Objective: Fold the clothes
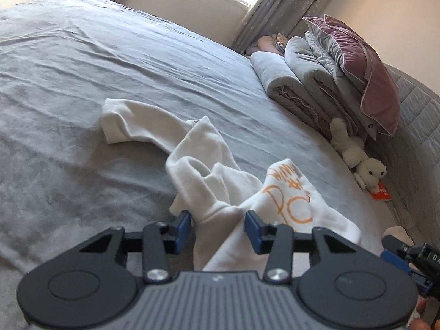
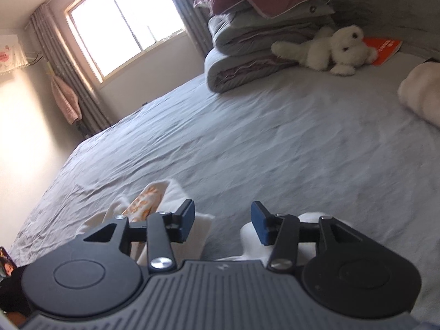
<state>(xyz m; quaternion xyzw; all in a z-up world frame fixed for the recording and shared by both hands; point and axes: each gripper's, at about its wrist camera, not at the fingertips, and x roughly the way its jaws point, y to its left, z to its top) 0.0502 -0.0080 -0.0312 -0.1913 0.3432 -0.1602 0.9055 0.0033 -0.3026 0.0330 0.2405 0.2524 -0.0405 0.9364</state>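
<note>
A white sweatshirt [image 1: 209,170] with an orange print [image 1: 288,195] lies crumpled on the grey bed sheet [image 1: 110,82], one sleeve stretched toward the upper left. My left gripper [image 1: 218,228] is open just above it, with a bunched fold of the cloth between its blue pads, not pinched. My right gripper [image 2: 222,224] is open and empty over the sheet [image 2: 275,143]. Parts of the sweatshirt [image 2: 143,206] lie under both its fingers. The right gripper also shows at the right edge of the left wrist view [image 1: 407,250].
Folded grey quilts [image 1: 308,82] and a pink pillow [image 1: 365,71] are stacked at the head of the bed. A white plush toy [image 2: 327,49] and an orange booklet [image 2: 385,48] lie beside them. A cream garment [image 2: 423,93] lies at the right. A window [image 2: 129,22] and curtains stand behind.
</note>
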